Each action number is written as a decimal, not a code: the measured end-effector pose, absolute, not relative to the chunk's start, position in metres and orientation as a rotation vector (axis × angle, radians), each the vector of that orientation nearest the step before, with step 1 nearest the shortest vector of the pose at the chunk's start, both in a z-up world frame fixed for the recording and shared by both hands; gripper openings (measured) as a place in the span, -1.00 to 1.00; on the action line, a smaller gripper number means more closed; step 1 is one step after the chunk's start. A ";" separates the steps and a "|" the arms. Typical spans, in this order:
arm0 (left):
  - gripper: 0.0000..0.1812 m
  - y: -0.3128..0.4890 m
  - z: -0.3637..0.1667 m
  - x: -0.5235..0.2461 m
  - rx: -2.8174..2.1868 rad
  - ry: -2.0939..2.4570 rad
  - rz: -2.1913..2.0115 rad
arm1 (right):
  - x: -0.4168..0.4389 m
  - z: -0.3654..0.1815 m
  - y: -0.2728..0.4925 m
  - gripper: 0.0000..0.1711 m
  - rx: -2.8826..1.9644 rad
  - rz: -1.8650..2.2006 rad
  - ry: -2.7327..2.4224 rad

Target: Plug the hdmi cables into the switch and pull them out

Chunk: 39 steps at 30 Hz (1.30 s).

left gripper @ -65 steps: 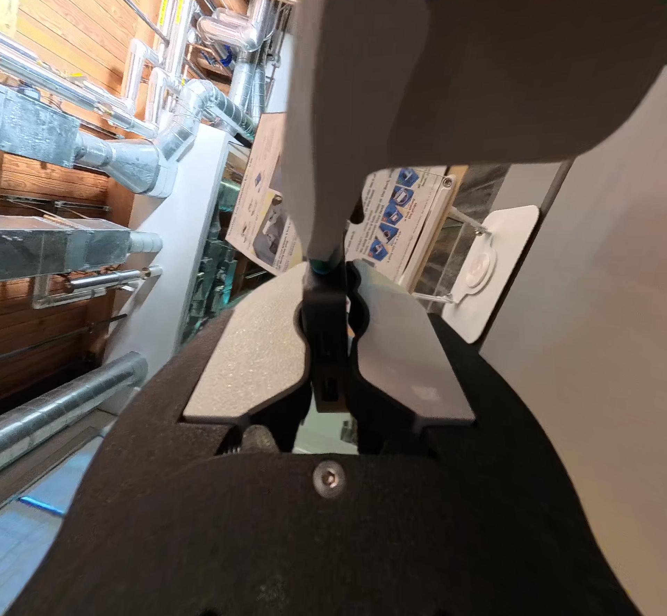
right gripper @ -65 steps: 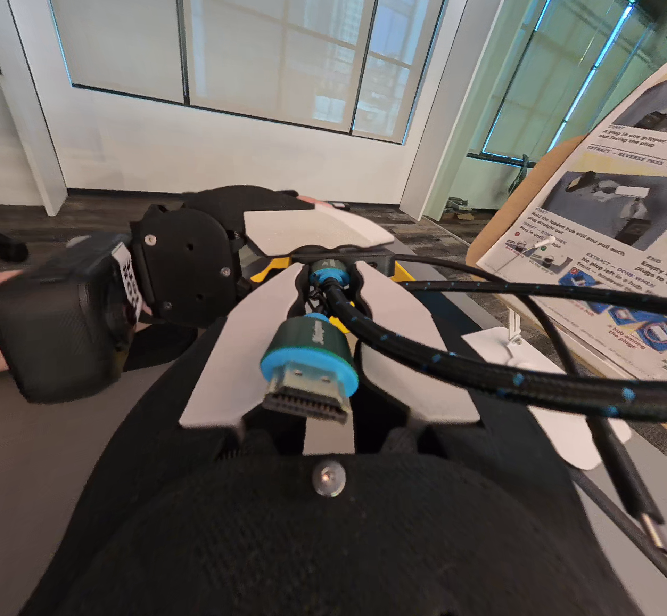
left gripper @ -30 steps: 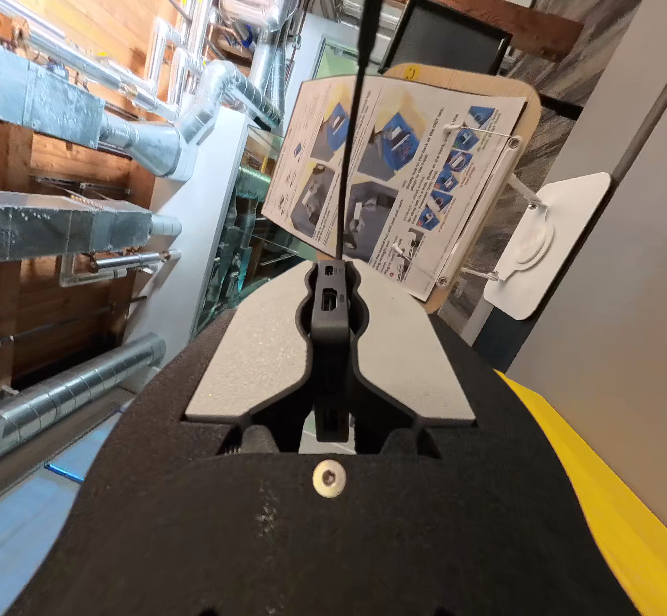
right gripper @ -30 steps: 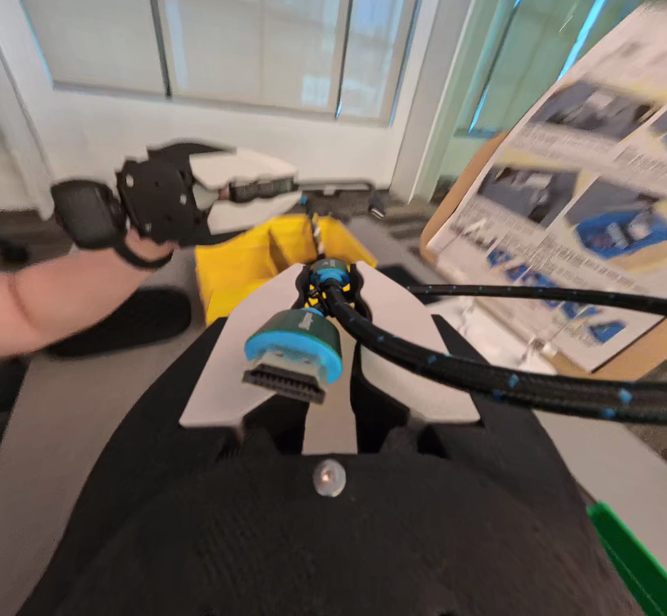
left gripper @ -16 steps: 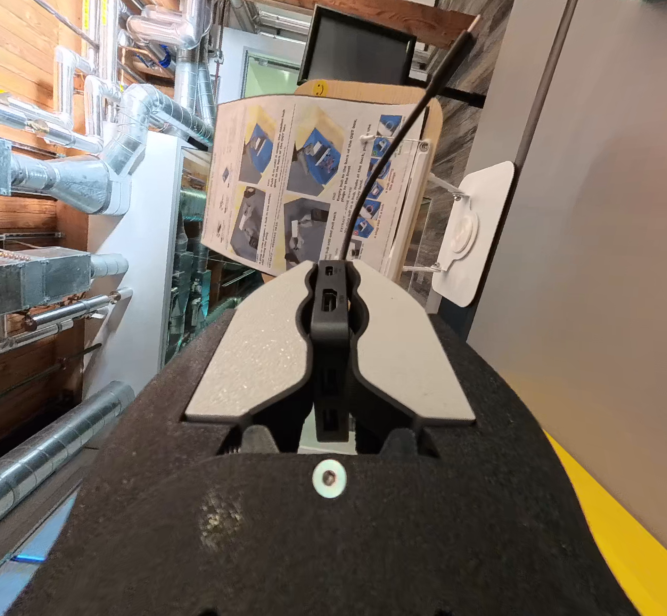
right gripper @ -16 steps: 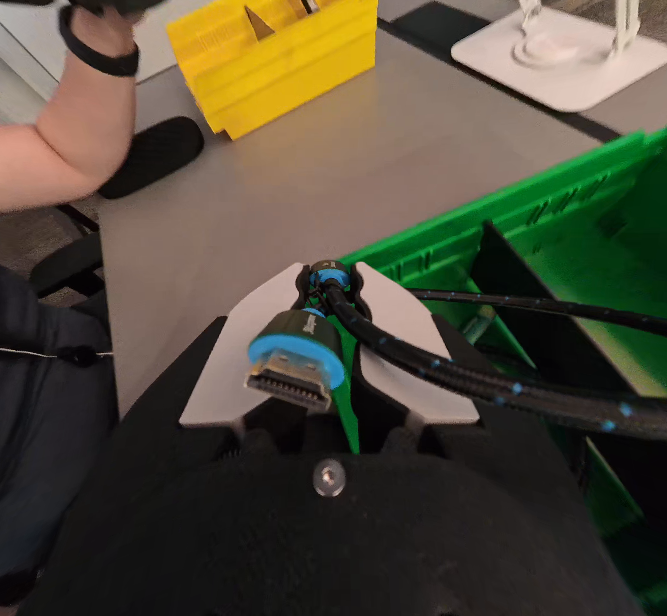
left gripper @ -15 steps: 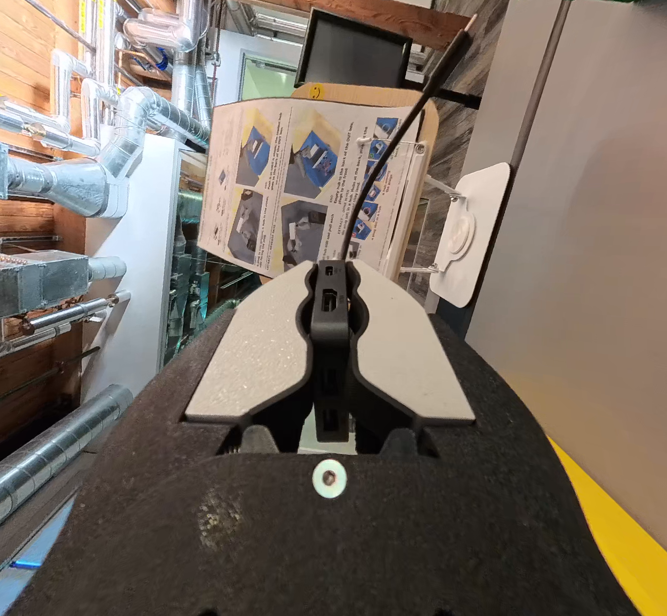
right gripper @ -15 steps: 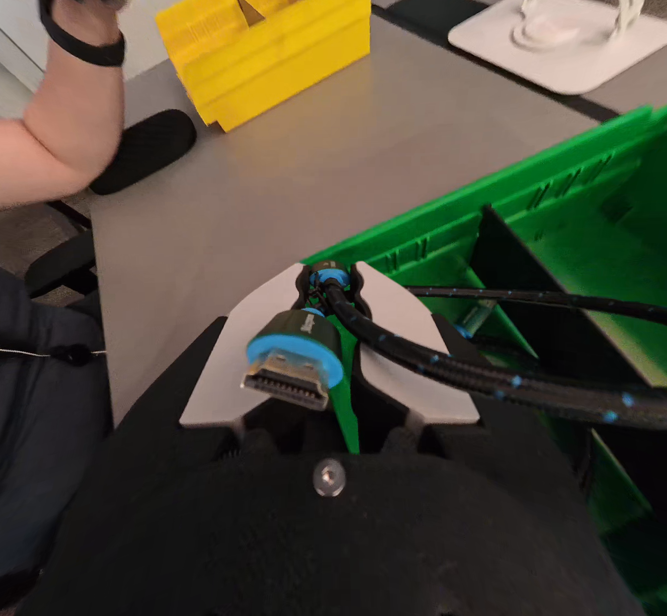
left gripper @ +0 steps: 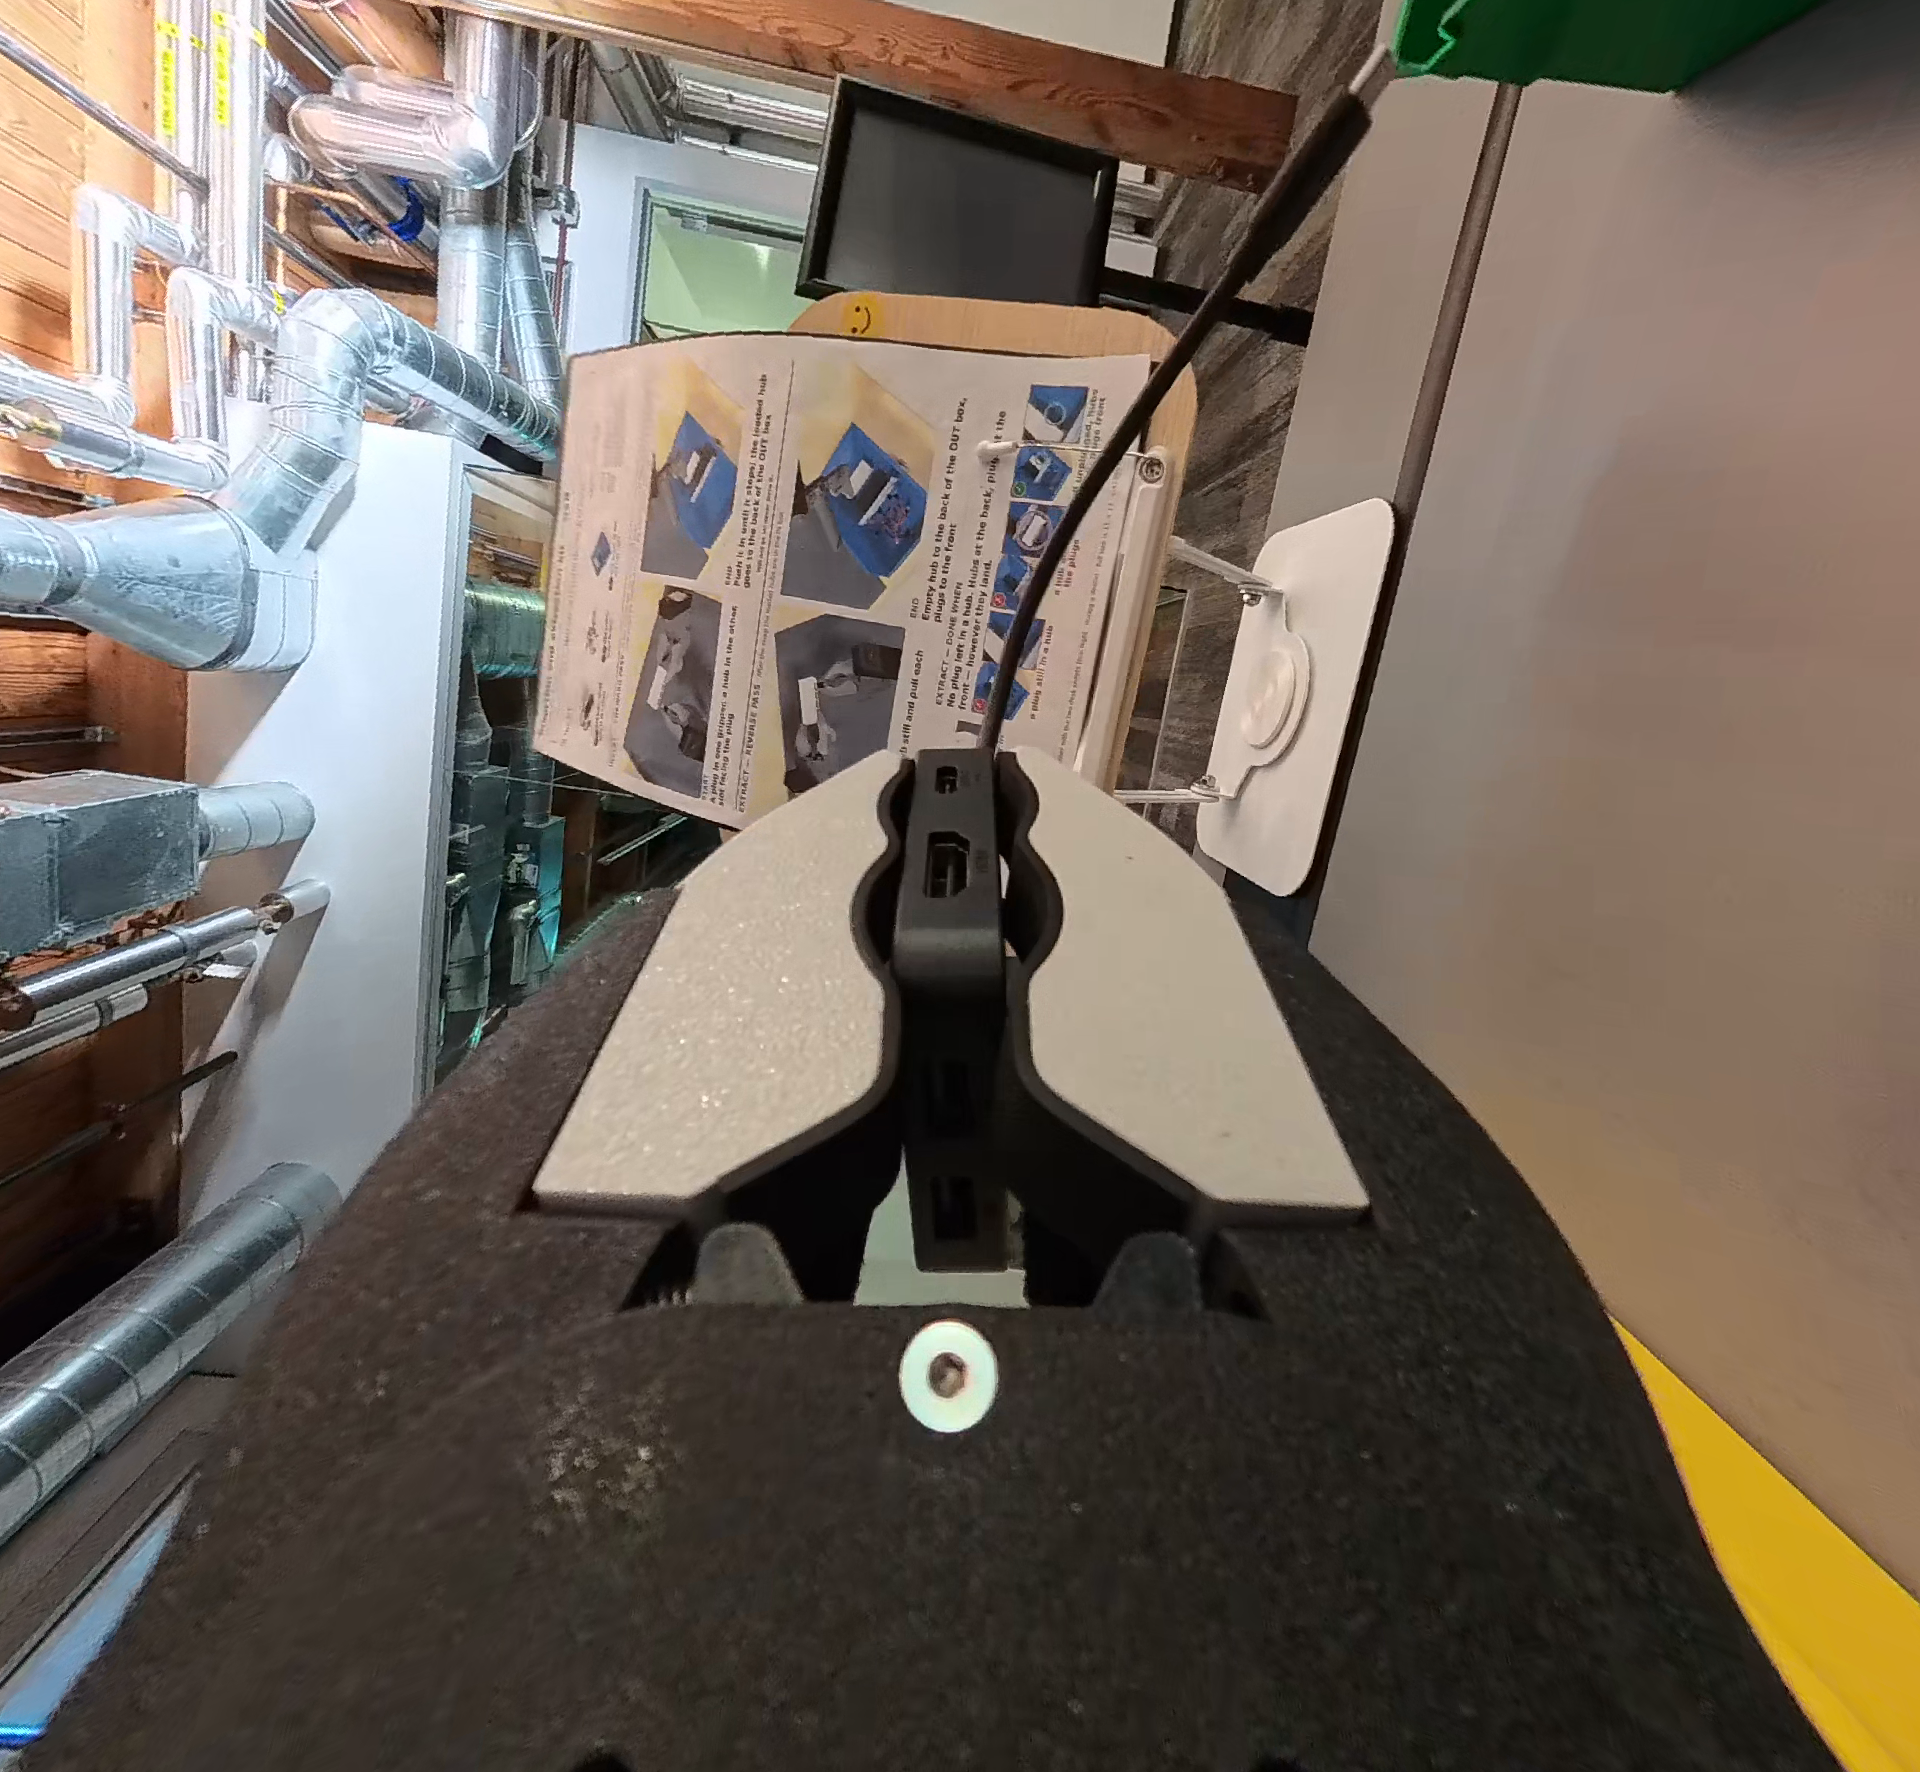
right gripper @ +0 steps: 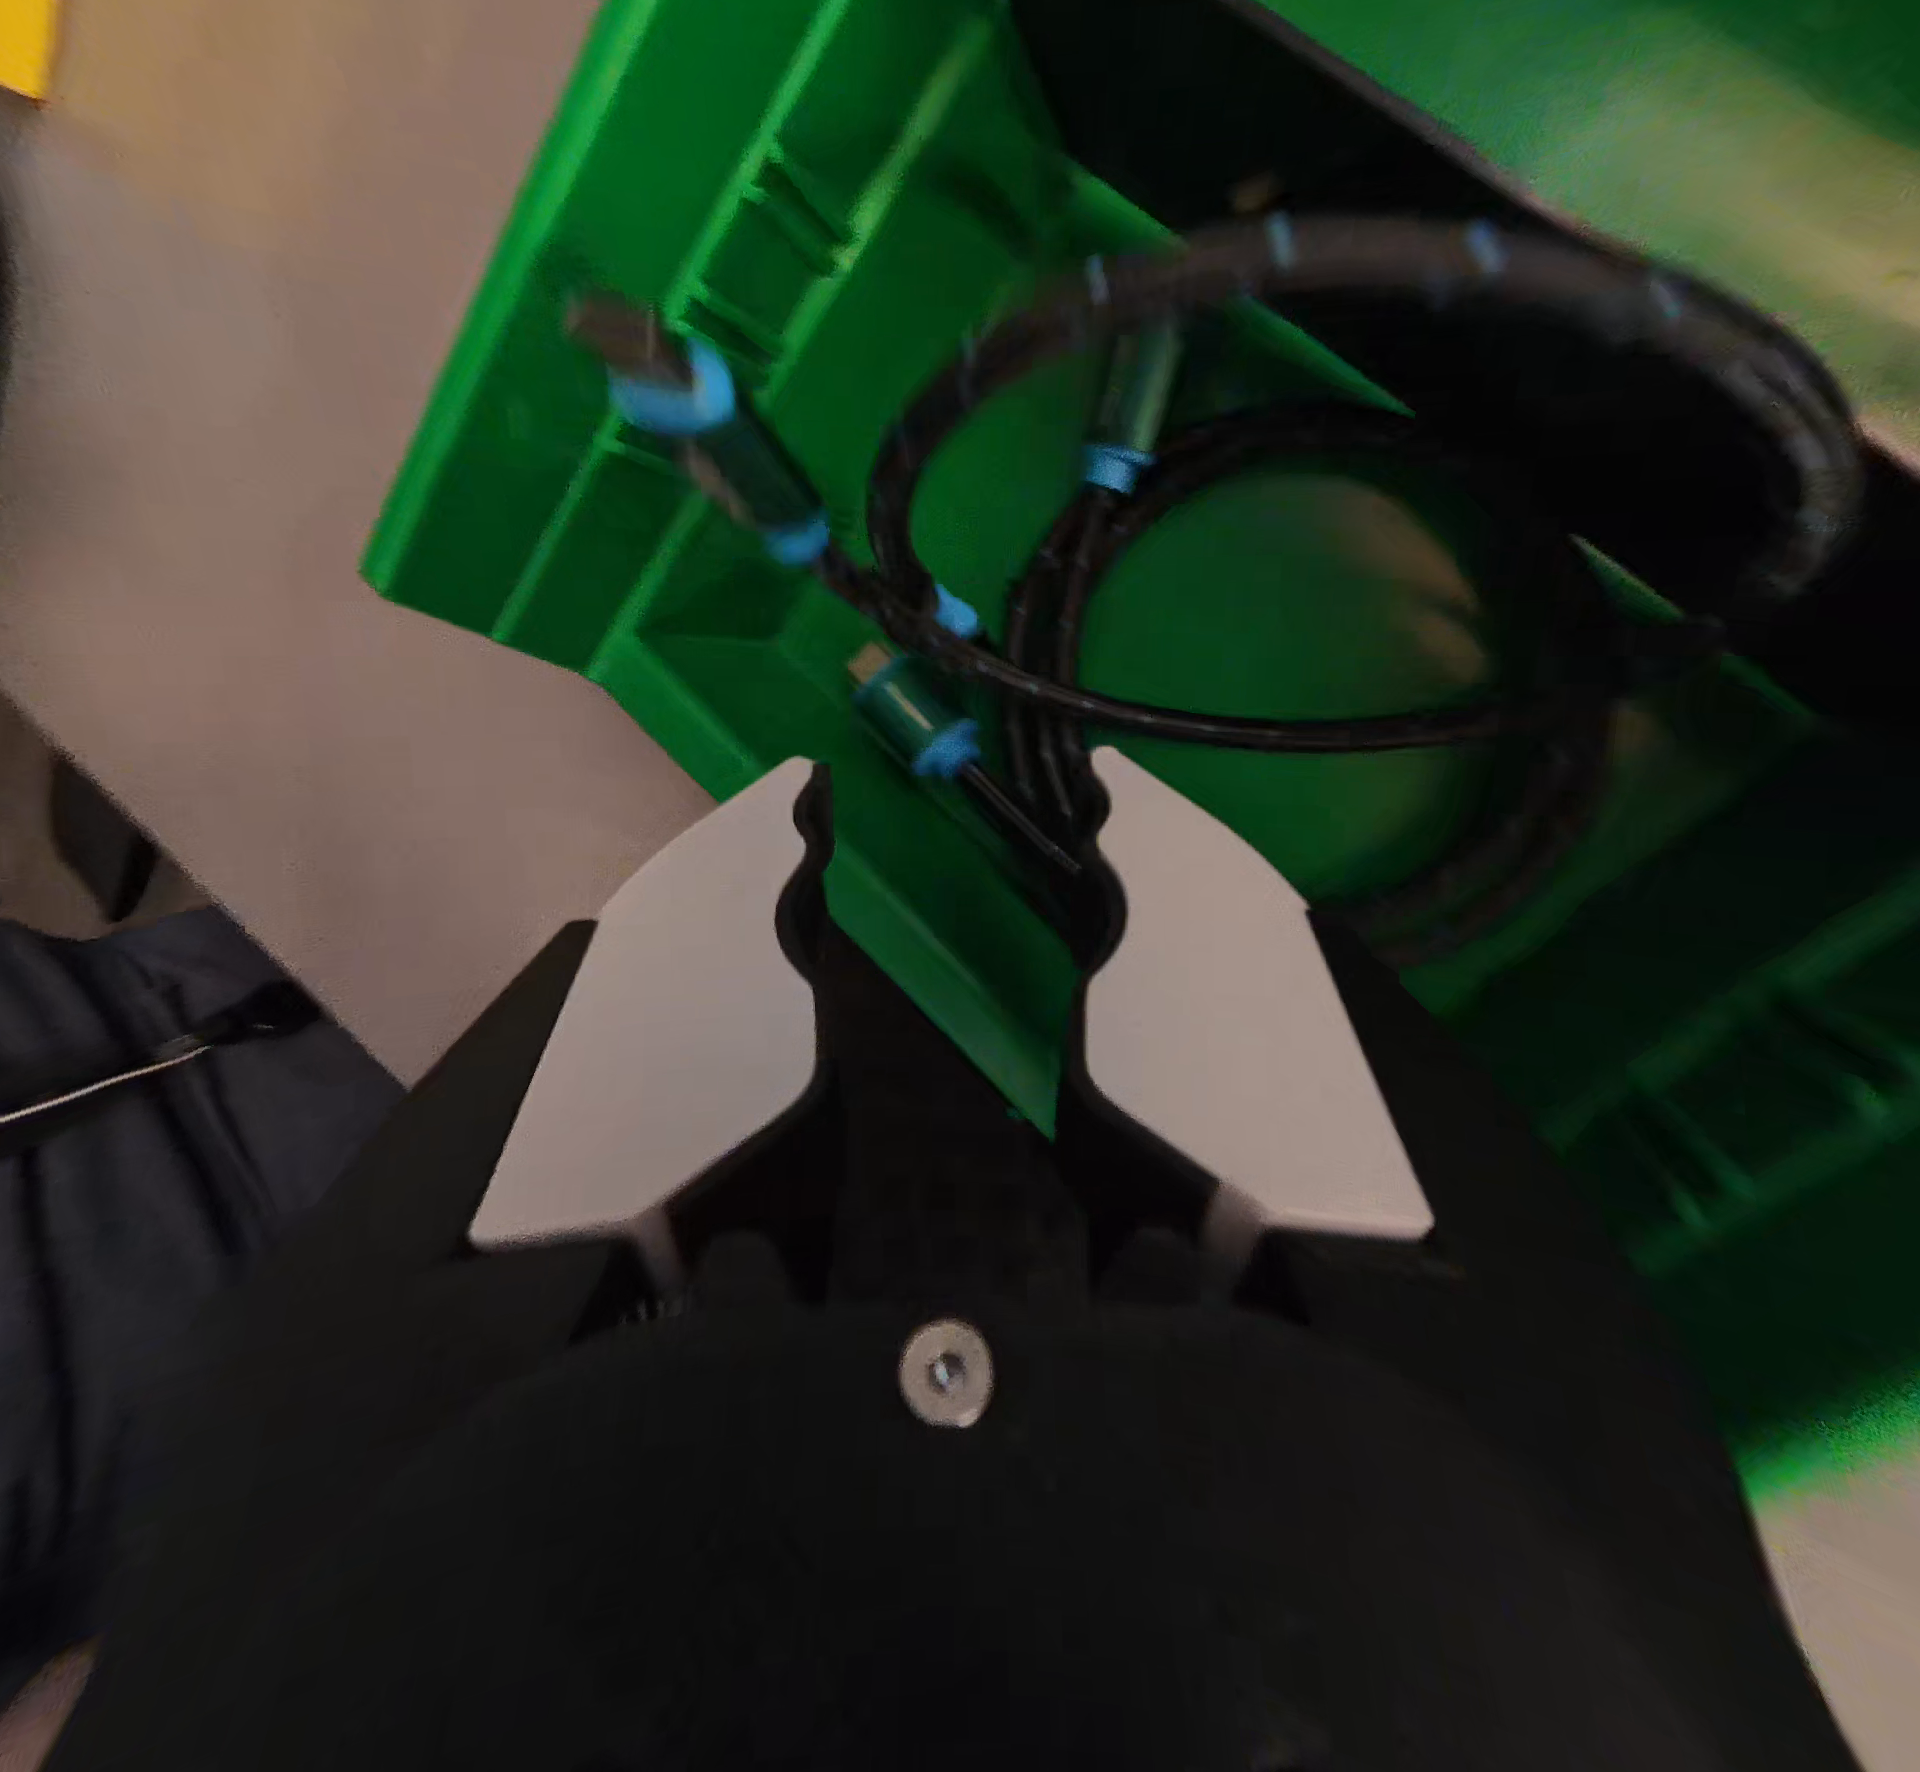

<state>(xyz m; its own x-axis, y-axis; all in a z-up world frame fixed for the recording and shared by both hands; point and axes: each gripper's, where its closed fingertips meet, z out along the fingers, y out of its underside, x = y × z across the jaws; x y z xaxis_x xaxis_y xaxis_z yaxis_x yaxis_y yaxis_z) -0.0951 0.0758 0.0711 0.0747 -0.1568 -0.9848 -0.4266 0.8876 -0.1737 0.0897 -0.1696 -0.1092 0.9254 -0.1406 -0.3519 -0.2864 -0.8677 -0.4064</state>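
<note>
Two claws: left claw (left gripper: 951, 787) clamped on switch (left gripper: 951, 943), ports facing camera; right claw (right gripper: 951, 787) apart, empty, hdmi cables (right gripper: 1299, 579) just ahead in green bin (right gripper: 665, 288).

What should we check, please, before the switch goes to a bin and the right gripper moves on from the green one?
1. Left gripper clamped on the switch: ok.
2. Switch ports free of plugs: ok for the ones showing.
3. Switch's thin lead untangled: ok.
4. Right gripper open and empty: ok.
5. HDMI cables lying in the green bin: ok.
6. One plug inside the rim: cannot tell, blurred.
</note>
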 end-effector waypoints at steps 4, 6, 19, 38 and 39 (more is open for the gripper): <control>-0.84 0.073 0.078 -0.100 -0.483 1.491 0.195 | 0.105 -0.083 -0.185 -0.47 -2.628 0.225 0.292; -0.84 0.071 0.081 -0.101 -0.472 1.477 0.181 | 0.106 -0.059 -0.184 -0.48 -2.577 0.107 0.238; -0.84 0.023 0.082 -0.102 -0.342 1.546 -0.114 | -0.089 0.103 -0.058 -0.49 -1.571 -0.510 -0.891; -0.84 -0.014 0.056 -0.096 -0.141 1.637 -0.170 | -0.063 0.044 0.030 -0.79 -1.686 -0.635 -1.154; -0.84 -0.014 0.055 -0.095 -0.139 1.633 -0.163 | -0.063 0.041 0.029 -0.95 -1.694 -0.613 -1.160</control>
<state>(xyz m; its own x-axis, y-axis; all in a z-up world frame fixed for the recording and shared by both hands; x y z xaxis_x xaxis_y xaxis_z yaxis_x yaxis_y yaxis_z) -0.0946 -0.0143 0.0547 -0.0680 -0.1883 -0.9798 0.0086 0.9819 -0.1893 -0.0633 0.0288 0.0412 0.4226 0.4190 0.8037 0.9001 -0.0899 -0.4264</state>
